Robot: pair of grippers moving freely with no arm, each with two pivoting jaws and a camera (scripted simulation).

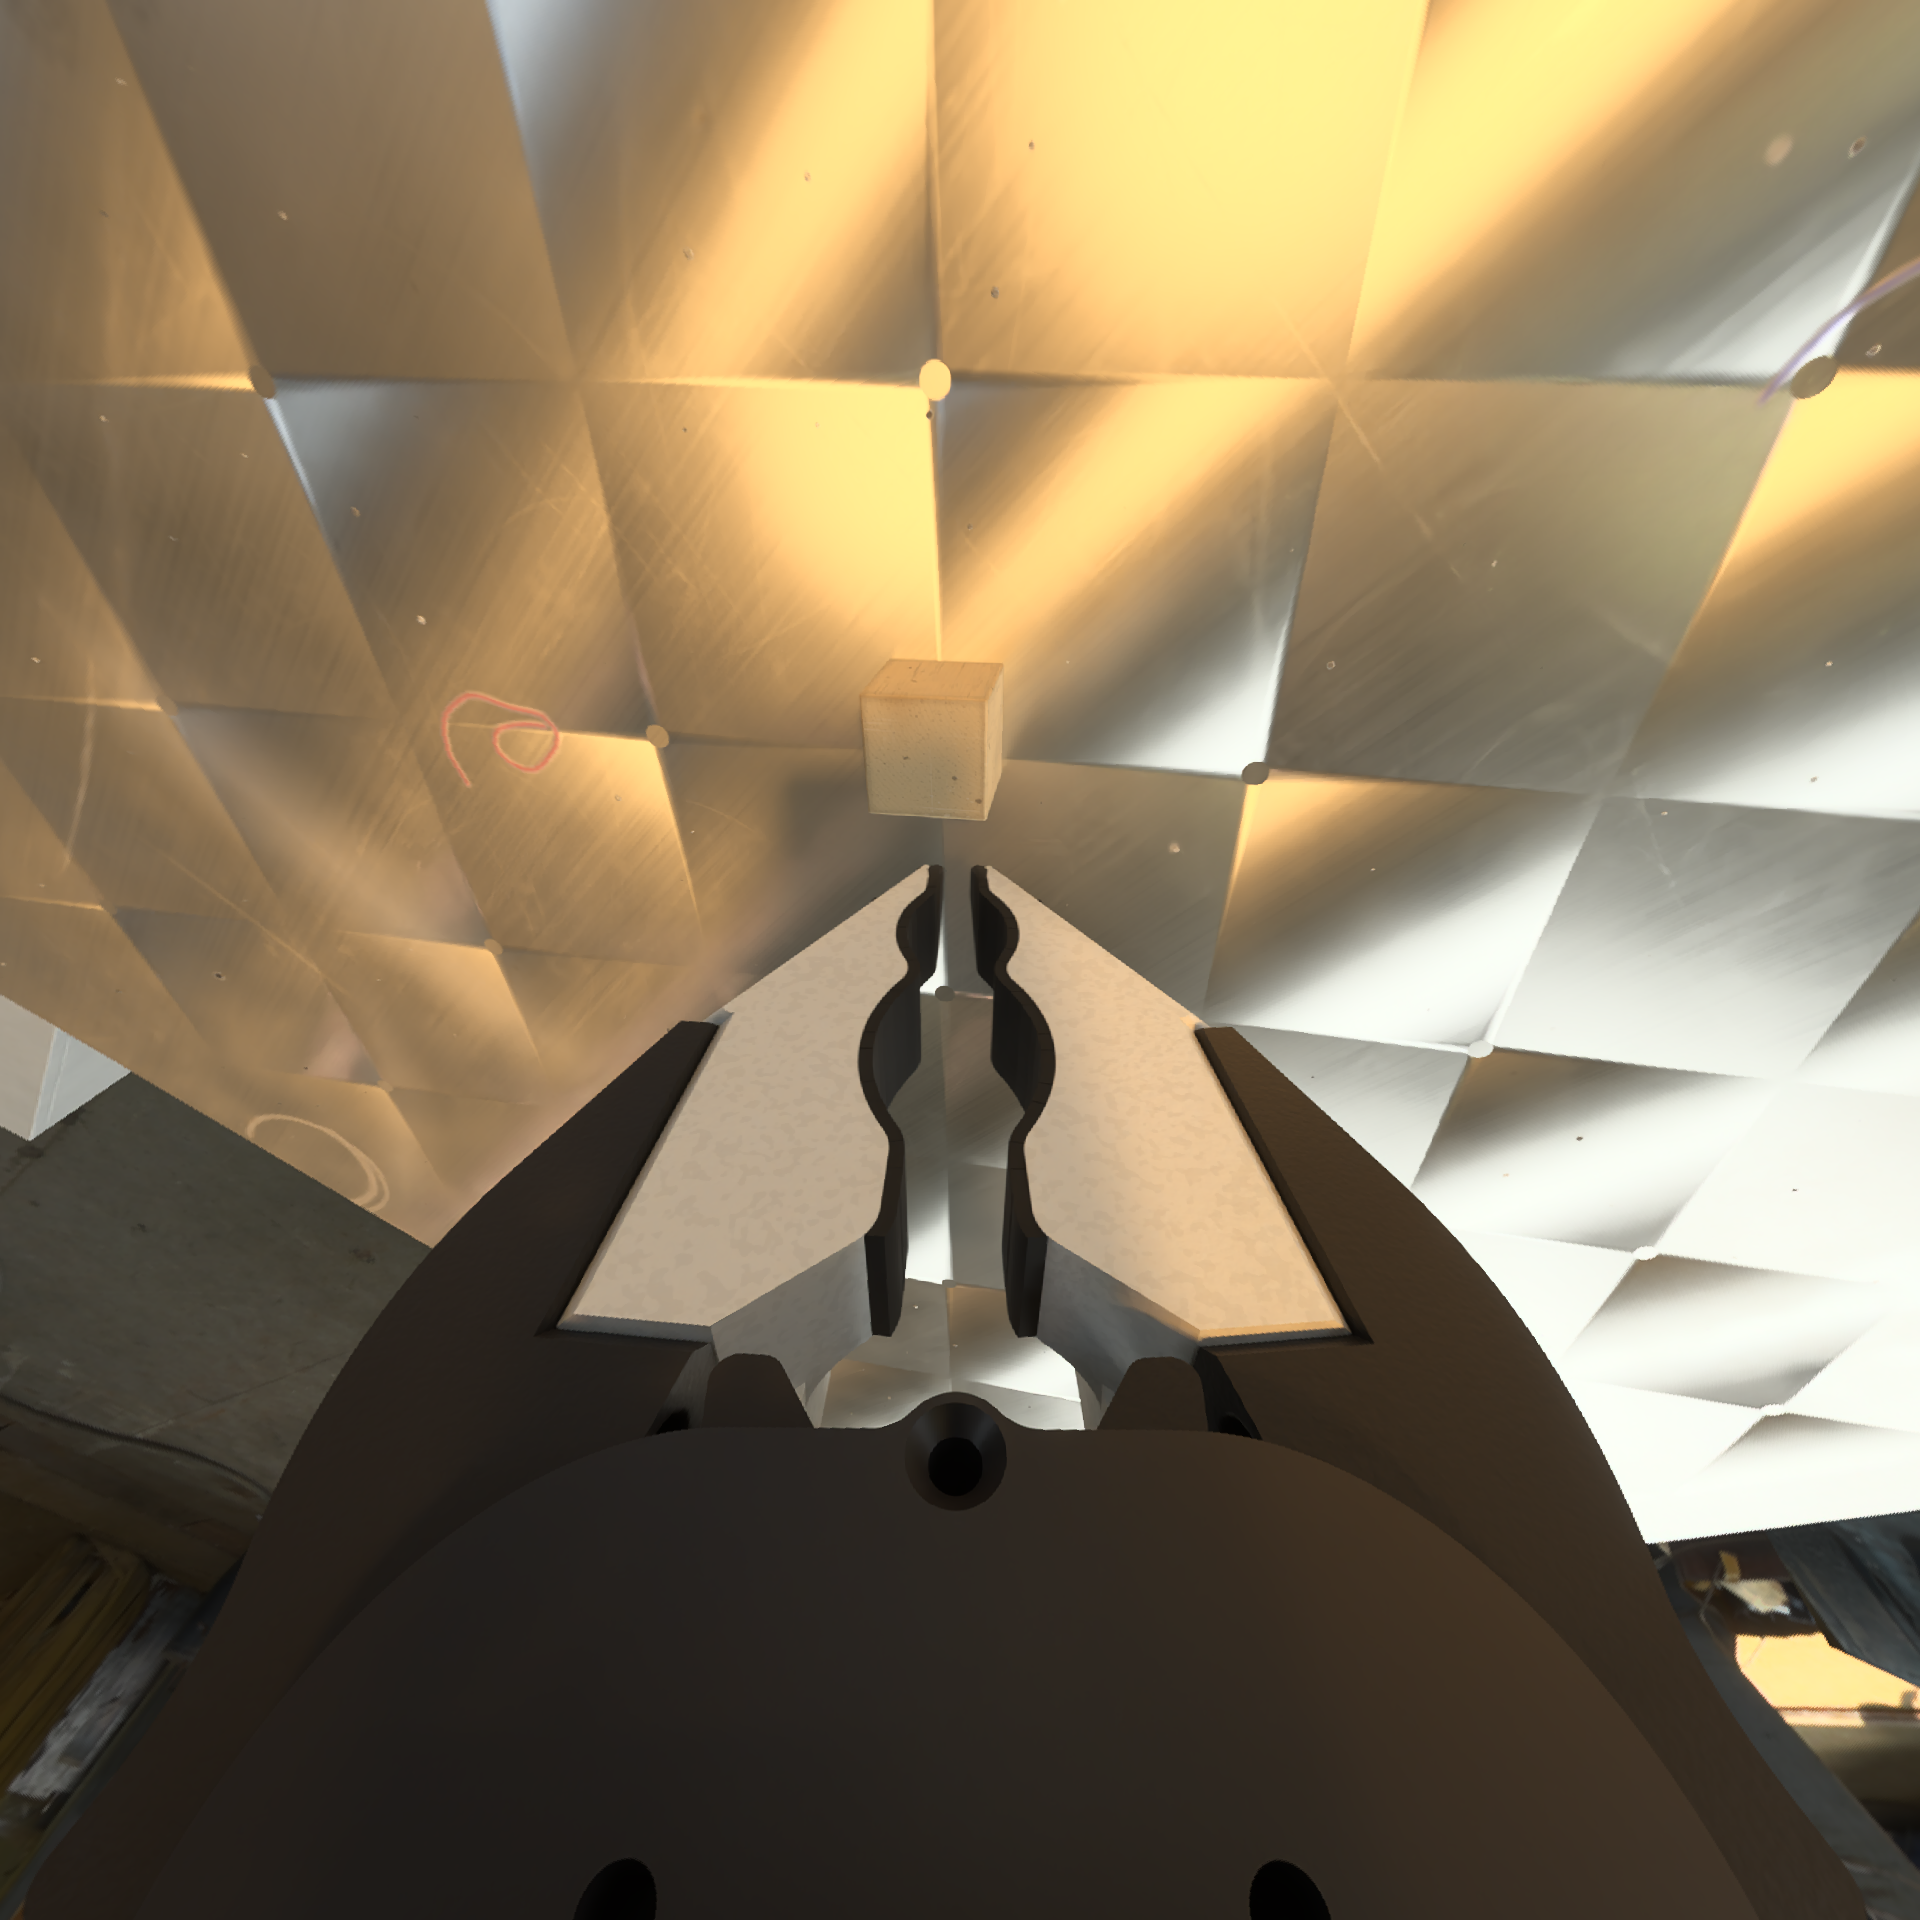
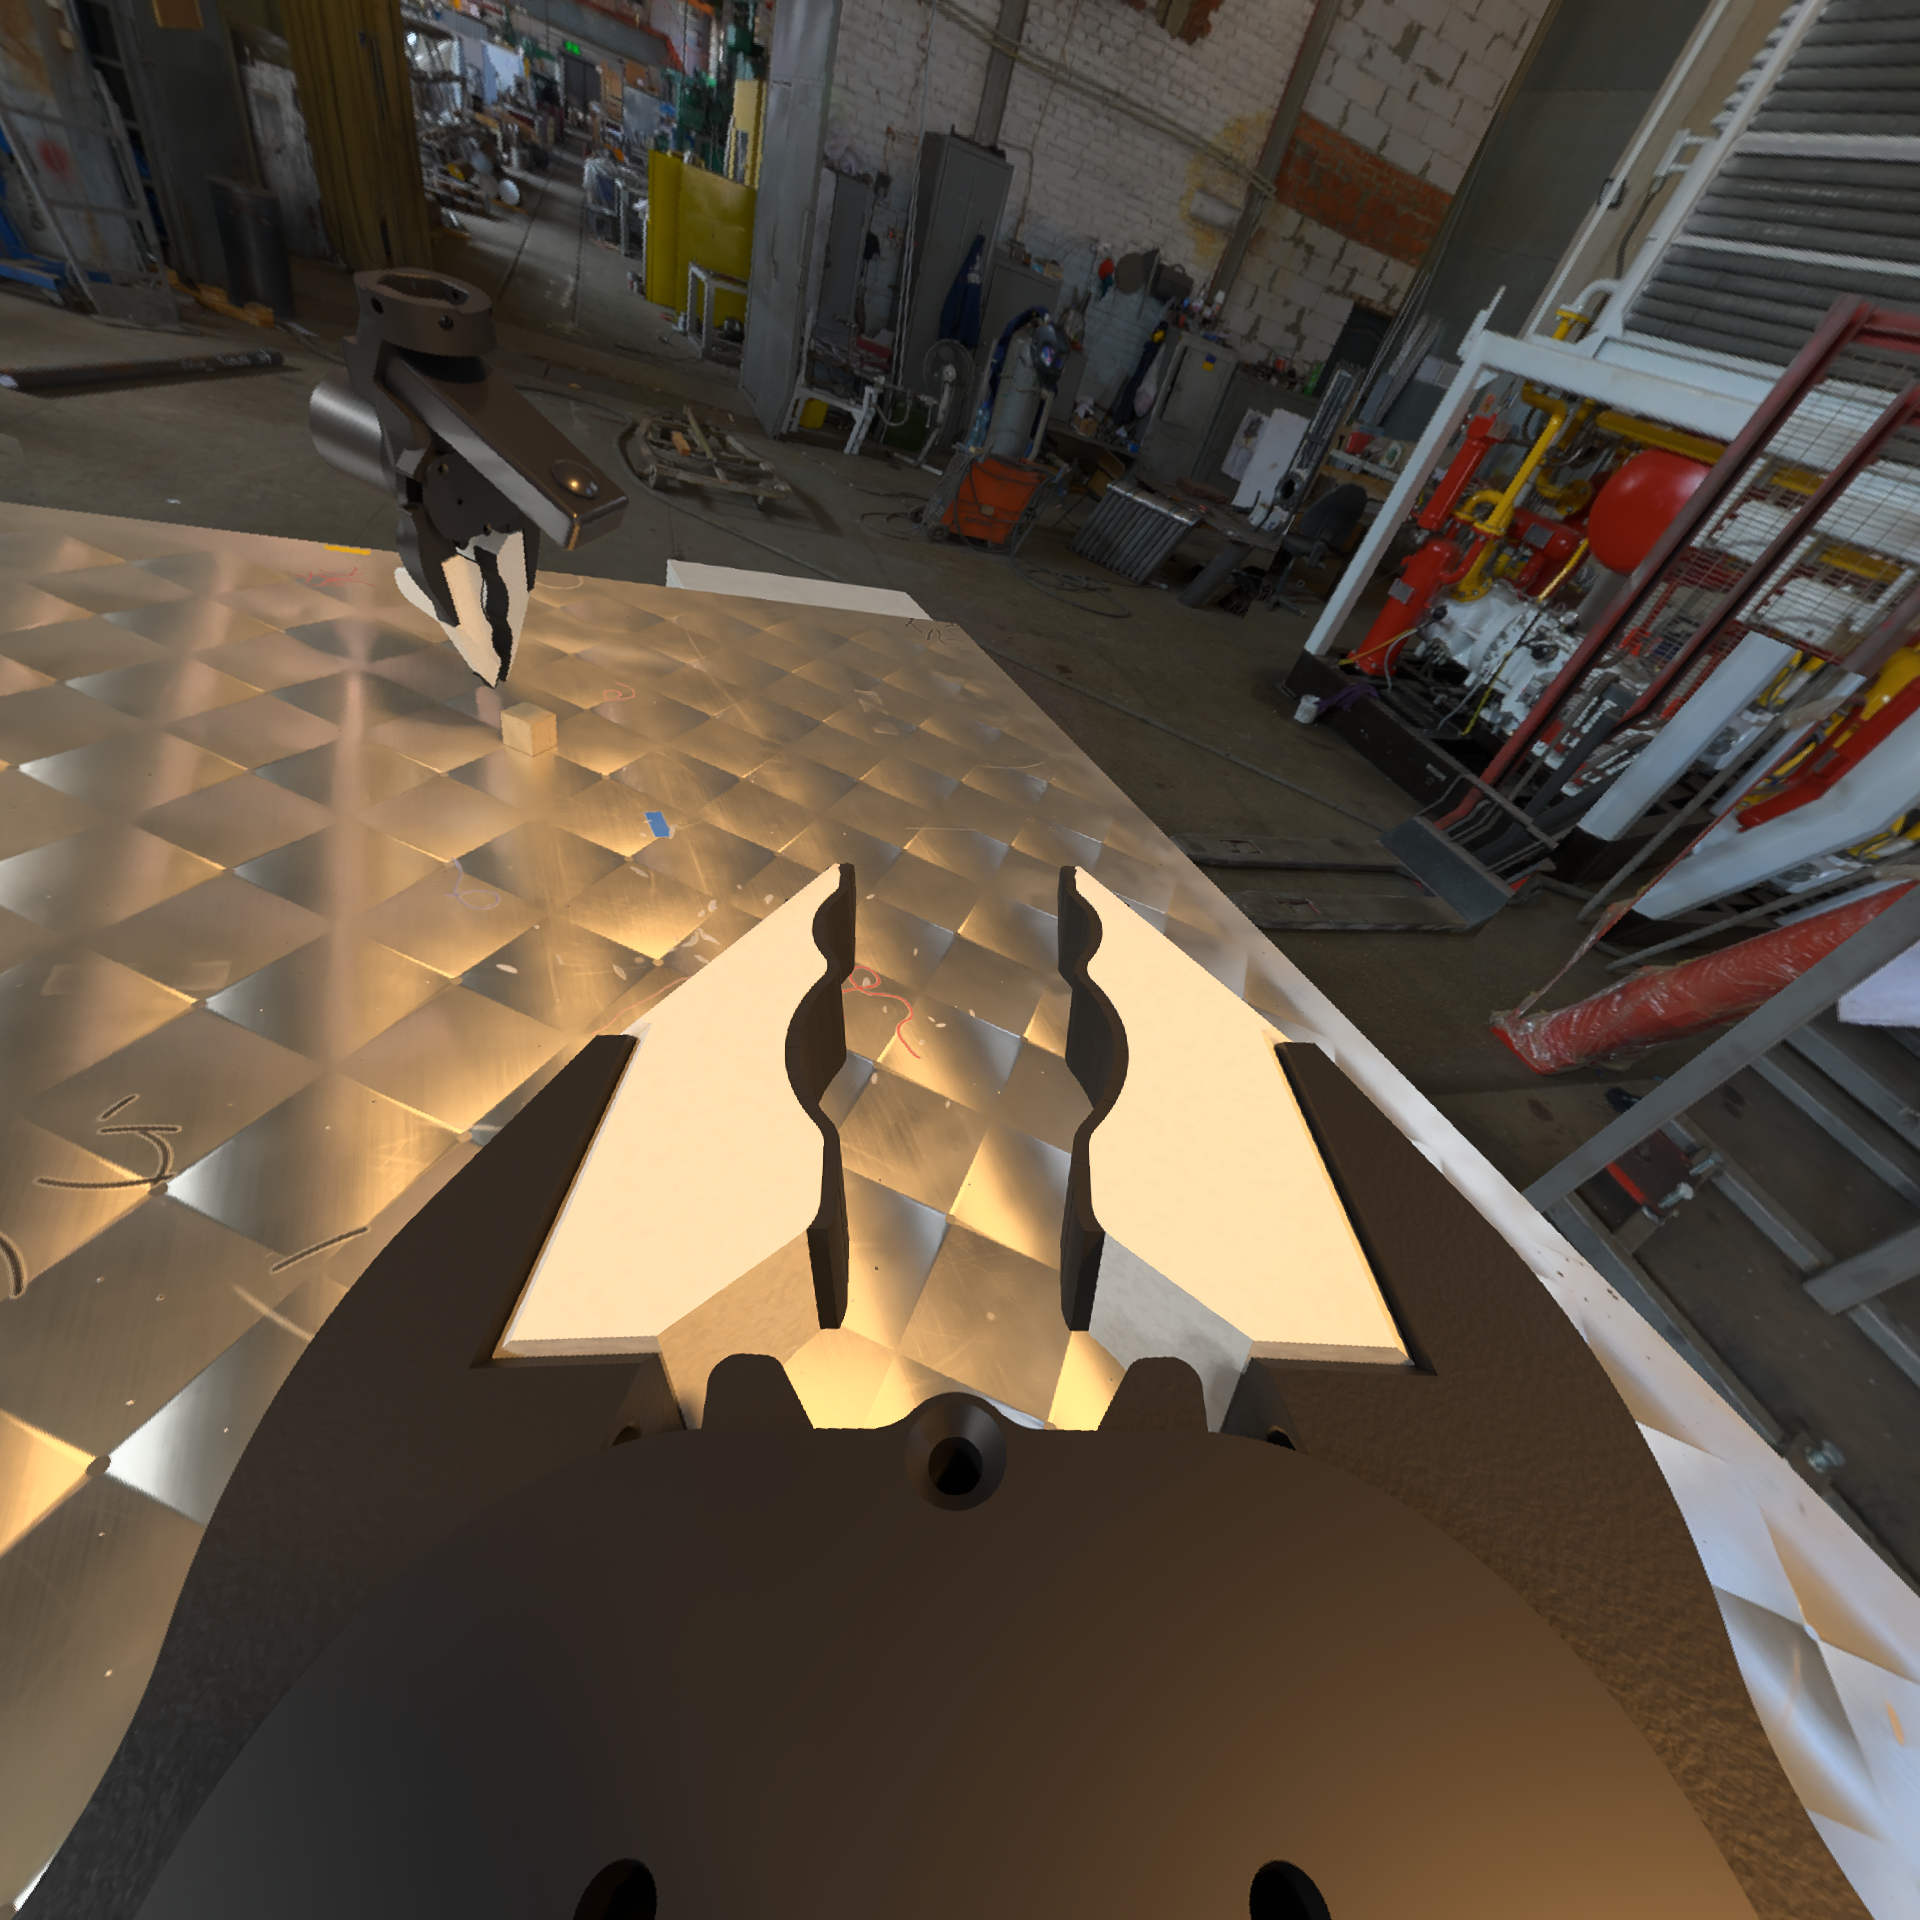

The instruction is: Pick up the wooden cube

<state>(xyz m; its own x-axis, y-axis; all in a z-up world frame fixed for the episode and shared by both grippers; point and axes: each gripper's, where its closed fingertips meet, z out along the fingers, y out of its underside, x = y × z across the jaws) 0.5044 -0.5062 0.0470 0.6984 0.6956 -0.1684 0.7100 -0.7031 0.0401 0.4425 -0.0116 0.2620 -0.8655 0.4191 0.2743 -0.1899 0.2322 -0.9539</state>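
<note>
A small pale wooden cube [image 1: 932,740] sits on a shiny metal table [image 1: 1455,623] with a diamond pattern. My left gripper [image 1: 953,873] hovers just short of the cube, its fingertips nearly together with a thin gap and nothing between them. In the right wrist view the cube [image 2: 529,727] lies far ahead to the left, and the left gripper [image 2: 497,673] hangs tilted just above and behind it. My right gripper [image 2: 956,878] is open and empty, low over the table, well away from the cube.
The table's right edge [image 2: 1195,831] runs diagonally past my right gripper. A small blue scrap [image 2: 657,824] and red scribbles [image 2: 894,1003] lie on the table. Red and yellow machinery [image 2: 1558,540] stands on the workshop floor to the right.
</note>
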